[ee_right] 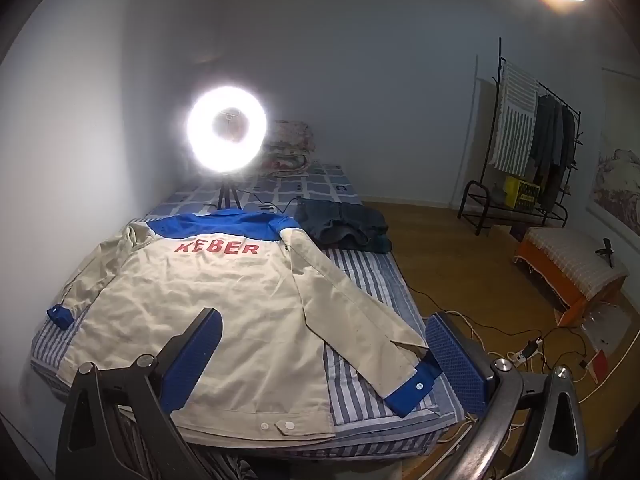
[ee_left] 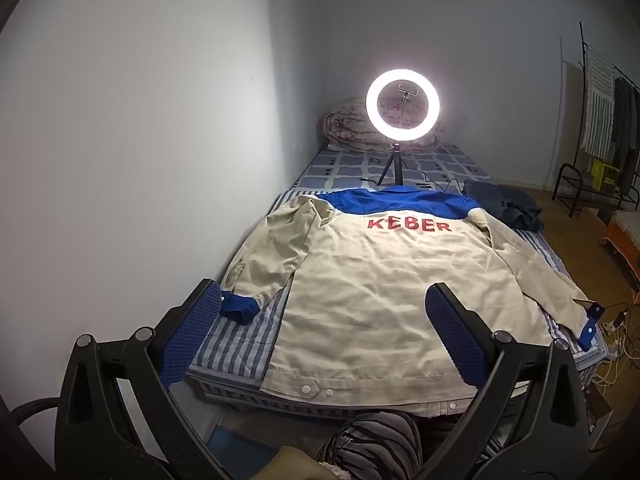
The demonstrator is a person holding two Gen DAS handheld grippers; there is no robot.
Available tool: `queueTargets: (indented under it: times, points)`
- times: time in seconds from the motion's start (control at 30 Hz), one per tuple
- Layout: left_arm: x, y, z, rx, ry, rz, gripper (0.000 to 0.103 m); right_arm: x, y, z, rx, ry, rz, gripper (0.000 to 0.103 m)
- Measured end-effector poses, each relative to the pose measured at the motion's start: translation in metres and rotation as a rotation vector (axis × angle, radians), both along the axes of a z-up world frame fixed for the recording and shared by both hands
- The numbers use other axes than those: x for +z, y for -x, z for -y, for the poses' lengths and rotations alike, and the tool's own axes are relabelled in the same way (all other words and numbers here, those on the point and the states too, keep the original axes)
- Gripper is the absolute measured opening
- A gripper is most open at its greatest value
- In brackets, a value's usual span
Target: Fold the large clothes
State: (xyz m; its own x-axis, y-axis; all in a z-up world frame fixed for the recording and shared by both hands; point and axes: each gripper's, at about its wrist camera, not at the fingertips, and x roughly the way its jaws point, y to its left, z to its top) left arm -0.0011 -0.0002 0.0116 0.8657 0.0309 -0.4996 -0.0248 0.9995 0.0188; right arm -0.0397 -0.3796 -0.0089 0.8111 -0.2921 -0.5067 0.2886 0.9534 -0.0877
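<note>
We see the beige jacket [ee_left: 372,292] lying back-up and flat on the striped bed [ee_right: 360,396], sleeves spread toward 9 and 3 o'clock. Our left gripper [ee_left: 320,332] and right gripper [ee_right: 324,360] hover above its hem, jaws wide apart, gripping nothing.

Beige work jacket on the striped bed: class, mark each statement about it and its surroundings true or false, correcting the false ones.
1. The beige work jacket with blue yoke lies back-up, red lettering showing. True.
2. Both sleeves are folded across its back. False: they lie spread out to the sides.
3. The left gripper has its jaws open, holding nothing. True.
4. The lit ring light on a small tripod stands on the floor. False: it stands on the striped bed.
5. A dark crumpled garment lies beyond the jacket. True.
</note>
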Motion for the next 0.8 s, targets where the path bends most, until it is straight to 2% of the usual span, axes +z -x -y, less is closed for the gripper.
queueTargets:
  times: [0.8]
  points:
    - [0.0049,0.0025,0.0007,0.016,-0.018,0.031,0.103,-0.0080,-0.0079,-0.0014,0.006,-0.013,-0.010,0.103]
